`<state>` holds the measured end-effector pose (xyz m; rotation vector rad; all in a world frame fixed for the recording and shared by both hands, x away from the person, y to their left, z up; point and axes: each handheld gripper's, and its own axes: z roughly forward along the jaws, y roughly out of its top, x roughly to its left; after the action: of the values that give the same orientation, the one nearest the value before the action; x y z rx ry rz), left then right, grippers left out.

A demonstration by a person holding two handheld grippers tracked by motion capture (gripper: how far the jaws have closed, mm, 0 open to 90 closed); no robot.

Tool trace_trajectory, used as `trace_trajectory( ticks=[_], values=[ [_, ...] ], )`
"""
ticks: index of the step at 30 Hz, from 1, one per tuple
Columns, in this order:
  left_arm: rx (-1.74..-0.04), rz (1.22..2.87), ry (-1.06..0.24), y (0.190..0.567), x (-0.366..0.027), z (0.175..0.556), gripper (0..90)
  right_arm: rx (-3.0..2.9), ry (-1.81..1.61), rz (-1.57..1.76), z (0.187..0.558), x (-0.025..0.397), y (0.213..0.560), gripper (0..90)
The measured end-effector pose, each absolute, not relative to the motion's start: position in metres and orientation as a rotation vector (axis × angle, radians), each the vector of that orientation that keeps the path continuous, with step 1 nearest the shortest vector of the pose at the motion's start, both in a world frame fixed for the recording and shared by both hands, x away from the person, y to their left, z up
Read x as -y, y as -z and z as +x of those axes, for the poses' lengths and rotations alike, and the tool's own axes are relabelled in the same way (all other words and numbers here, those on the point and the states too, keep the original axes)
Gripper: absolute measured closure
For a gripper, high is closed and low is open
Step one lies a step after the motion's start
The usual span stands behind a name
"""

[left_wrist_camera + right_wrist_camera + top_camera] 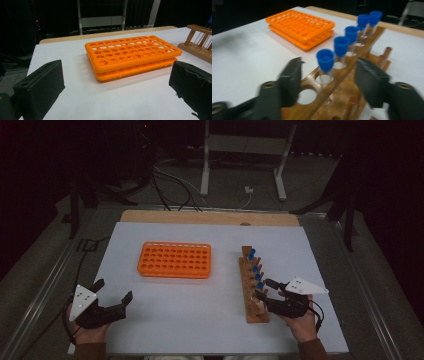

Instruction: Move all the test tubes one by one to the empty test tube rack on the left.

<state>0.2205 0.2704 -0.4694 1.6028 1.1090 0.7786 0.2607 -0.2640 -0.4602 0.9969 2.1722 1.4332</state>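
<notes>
An orange tube rack [175, 260] with empty holes lies flat at the table's middle left, also seen at close range as the orange rack [132, 56]. A wooden rack [254, 307] stands to the right and holds several clear tubes with blue caps [256, 270]. My right gripper [265, 289] is open at its near end. In the right gripper view, the right gripper [329, 72] has a jaw on each side of the nearest blue-capped tube [325, 59] without touching it. My left gripper [112, 291] is open and holds nothing at the front left, and the left gripper [116, 85] faces the orange rack.
A white sheet [200, 320] covers the table, with a wooden edge [210, 217] showing at the back. Cables [175, 190] and a metal stand [245, 160] sit on the dark floor beyond. One hole [307, 96] at the wooden rack's near end holds no tube.
</notes>
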Motion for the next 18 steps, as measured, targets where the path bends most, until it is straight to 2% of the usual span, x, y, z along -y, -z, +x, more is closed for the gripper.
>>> trace_trajectory(
  ticks=[7,9,12,18],
  values=[
    [-1.109,1.603,-0.778,0.469,-0.270,0.220,0.6,-2.208,-1.411,0.953,0.262,0.258,0.464,66.8],
    [-1.109,1.602,-0.778,0.469,-0.270,0.220,0.6,-2.213,-1.389,0.944,0.263,0.255,0.466,70.5],
    [-1.111,1.602,-0.777,0.469,-0.271,0.220,0.6,-2.202,-1.352,0.938,0.264,0.252,0.467,75.4],
    [-1.109,1.601,-0.776,0.469,-0.271,0.220,0.6,-2.180,-1.348,0.941,0.267,0.249,0.468,75.6]
  ],
)
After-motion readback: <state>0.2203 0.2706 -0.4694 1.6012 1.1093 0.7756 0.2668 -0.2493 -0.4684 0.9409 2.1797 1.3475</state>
